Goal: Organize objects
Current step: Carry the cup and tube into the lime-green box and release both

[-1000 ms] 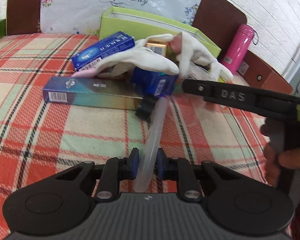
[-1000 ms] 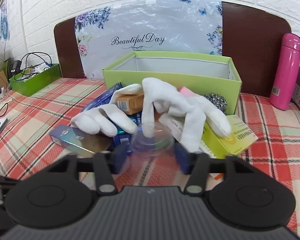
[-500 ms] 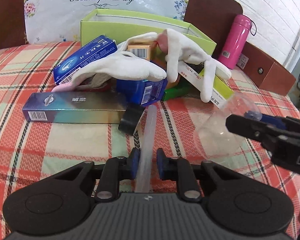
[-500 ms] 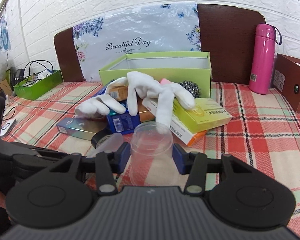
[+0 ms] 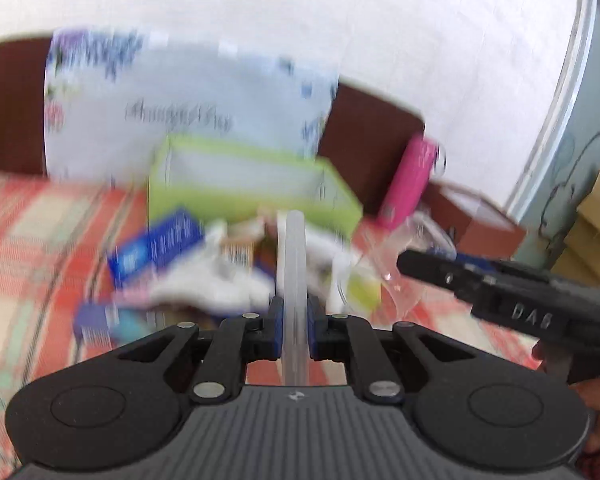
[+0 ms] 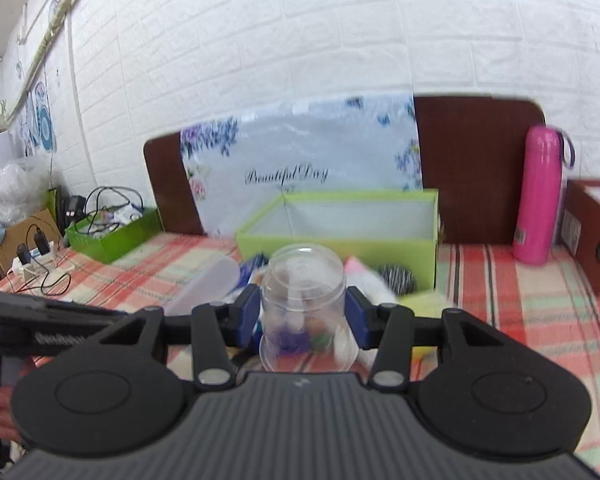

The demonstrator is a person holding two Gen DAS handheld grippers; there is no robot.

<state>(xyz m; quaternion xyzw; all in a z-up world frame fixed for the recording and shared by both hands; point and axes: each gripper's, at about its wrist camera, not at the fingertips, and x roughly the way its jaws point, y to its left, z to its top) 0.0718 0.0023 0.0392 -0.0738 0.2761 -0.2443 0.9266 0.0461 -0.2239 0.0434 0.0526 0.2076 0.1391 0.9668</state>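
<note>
My left gripper (image 5: 293,330) is shut on the edge of a translucent plastic lid (image 5: 295,264), held upright above the table. My right gripper (image 6: 303,317) is shut on a clear plastic cup (image 6: 303,292), held on its side with its base pointing forward. The cup (image 5: 396,256) and the right gripper also show at the right of the blurred left wrist view. The lid (image 6: 208,284) shows at the left of the right wrist view. An open green box (image 6: 340,224) stands behind a pile of small boxes and white gloves (image 5: 220,280).
A pink flask (image 6: 538,200) stands at the back right beside a brown box (image 6: 592,236). A green tray with cables (image 6: 112,232) sits at the far left. The table has a red plaid cloth (image 6: 520,300). A floral bag (image 6: 300,160) leans on the headboard.
Both grippers have risen and tilted up from the table, carrying the lid and the cup. The pile now sits lower in both views. The left view is motion-blurred.
</note>
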